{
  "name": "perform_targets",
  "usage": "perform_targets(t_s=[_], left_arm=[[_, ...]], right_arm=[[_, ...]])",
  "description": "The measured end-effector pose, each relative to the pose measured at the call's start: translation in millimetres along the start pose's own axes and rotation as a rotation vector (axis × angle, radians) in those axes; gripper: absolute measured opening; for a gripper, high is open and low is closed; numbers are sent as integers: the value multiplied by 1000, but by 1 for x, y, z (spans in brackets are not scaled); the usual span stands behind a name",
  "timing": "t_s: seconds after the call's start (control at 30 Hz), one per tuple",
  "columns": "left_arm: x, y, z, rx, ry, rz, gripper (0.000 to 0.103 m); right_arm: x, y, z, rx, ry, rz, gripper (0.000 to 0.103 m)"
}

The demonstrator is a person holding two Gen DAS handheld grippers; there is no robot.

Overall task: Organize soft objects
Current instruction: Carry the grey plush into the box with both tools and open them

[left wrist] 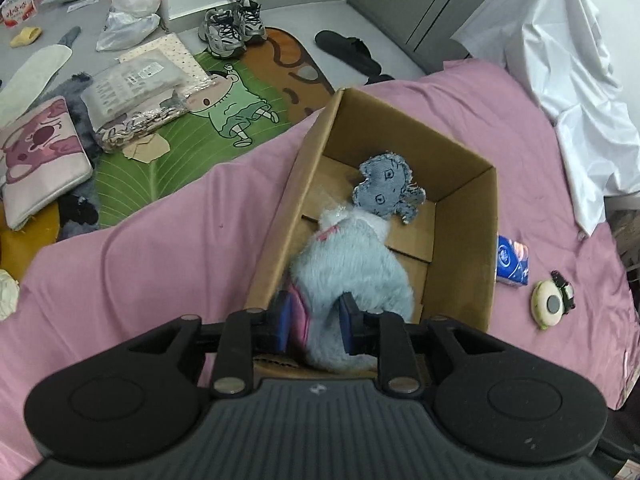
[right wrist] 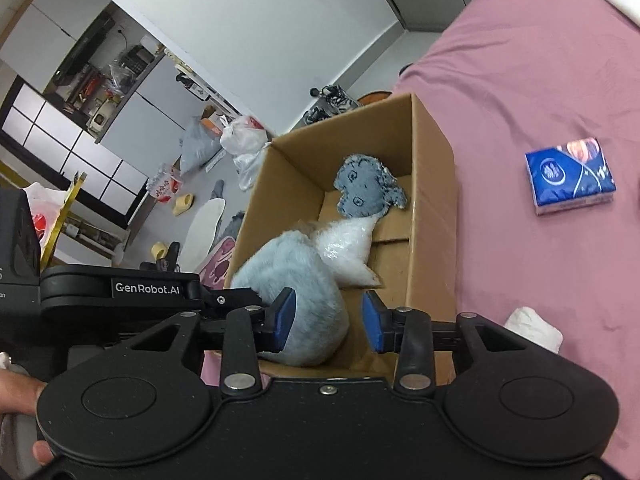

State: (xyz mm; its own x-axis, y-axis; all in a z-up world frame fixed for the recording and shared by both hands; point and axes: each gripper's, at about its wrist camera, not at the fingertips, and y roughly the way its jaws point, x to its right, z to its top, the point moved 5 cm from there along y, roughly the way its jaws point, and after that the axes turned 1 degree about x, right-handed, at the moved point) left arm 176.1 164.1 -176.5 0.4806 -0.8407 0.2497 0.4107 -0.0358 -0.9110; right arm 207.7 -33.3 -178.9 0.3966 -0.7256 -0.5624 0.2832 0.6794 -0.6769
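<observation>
Here the left gripper [left wrist: 316,322] clamps the fluffy light-blue plush toy [left wrist: 352,276], which hangs into the cardboard box [left wrist: 464,216] on the pink bedsheet [left wrist: 140,248]. Beyond it lies a denim doll [left wrist: 386,188]. The right gripper [right wrist: 329,320] hovers alongside, fingers spread, holding nothing.

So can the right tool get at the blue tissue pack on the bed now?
Probably yes: the right tool is open and empty, and the tissue pack lies uncovered on the pink sheet beside the box.
</observation>
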Motion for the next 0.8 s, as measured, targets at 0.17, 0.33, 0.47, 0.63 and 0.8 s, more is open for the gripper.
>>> perform_targets(t_s=[0.17,0.33,0.47,0.63,0.8], left_arm=[[0,-3,1,4,-6,-2,32],[5,-10,3,24,5,-8,42],[12,-15,3,43,30,4,58],[21,-23,1,89,99,56,74],[23,-31,-2,111,107,80,80]], right_arm=[[-4,-4,-2,-11,-11,6,42],[-6,-11,0,-8,-14,3,47],[-6,-17,3,-3,-14,-2,51],[-5,-22,4,9,-27,-17,52],[-5,-31,8,33,-27,-18,59]])
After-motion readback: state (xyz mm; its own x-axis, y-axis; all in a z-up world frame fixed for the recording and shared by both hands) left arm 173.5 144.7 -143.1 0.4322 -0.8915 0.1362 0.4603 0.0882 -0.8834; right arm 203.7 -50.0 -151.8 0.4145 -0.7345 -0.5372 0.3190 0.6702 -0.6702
